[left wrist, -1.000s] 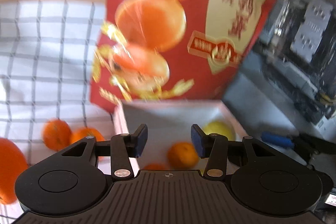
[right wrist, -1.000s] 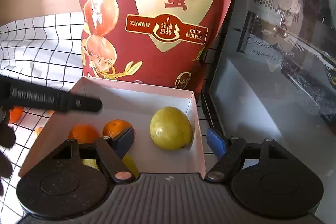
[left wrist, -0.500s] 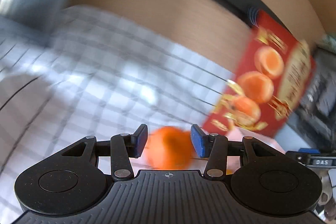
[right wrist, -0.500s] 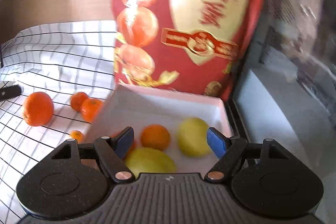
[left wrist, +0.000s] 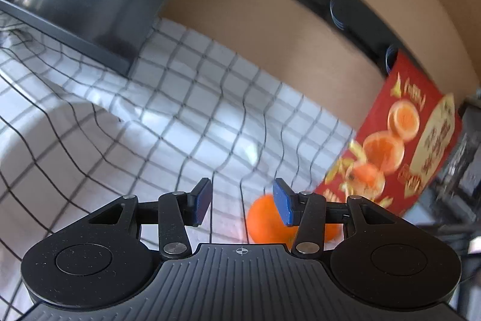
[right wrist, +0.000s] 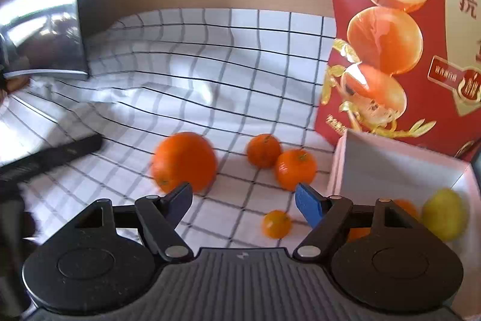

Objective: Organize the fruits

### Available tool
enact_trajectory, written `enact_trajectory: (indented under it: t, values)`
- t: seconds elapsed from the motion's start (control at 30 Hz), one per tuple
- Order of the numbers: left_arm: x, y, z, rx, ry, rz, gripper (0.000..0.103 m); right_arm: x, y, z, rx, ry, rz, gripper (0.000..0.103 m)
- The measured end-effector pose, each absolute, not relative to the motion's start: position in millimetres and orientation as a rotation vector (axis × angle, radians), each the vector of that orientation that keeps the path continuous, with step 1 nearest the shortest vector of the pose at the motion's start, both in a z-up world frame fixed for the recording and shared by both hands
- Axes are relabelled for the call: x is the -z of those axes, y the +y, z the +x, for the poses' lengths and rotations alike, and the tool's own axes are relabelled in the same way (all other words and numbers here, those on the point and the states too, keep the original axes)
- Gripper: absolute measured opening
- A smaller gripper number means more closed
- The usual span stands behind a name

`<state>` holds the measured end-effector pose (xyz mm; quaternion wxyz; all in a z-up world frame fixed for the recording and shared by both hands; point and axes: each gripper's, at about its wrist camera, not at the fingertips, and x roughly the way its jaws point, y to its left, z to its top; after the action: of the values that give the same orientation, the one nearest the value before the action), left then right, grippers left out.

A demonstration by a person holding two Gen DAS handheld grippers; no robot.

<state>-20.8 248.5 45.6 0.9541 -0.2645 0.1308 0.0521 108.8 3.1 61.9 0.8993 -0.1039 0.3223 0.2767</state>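
While both grippers hang with jaws apart and empty, the left gripper [left wrist: 242, 202] sits over the checked cloth [left wrist: 168, 122] with an orange [left wrist: 264, 223] just behind its right finger, beside the red bag [left wrist: 421, 140]. Ahead of the right gripper [right wrist: 243, 199], loose on the cloth: large orange [right wrist: 184, 161], two mandarins [right wrist: 264, 150] [right wrist: 296, 169] touching, stems up, small one [right wrist: 276, 224] nearest. Round fruit, no long axis to read; the white box [right wrist: 390, 164] at right holds a yellow fruit [right wrist: 445, 214].
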Motion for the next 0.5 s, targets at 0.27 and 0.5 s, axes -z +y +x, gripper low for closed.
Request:
enact_trajectory:
  t: [0.27,0.5]
  values:
    - [-45,287,-40,-0.232,0.244,-0.561,0.05,-71,-13,131,-0.502,0.668,-0.371,0.05]
    - [-41,253,-22,-0.088,0.316,-0.484,0.05,-59,19,160,-0.507,0.686,-0.448,0.049]
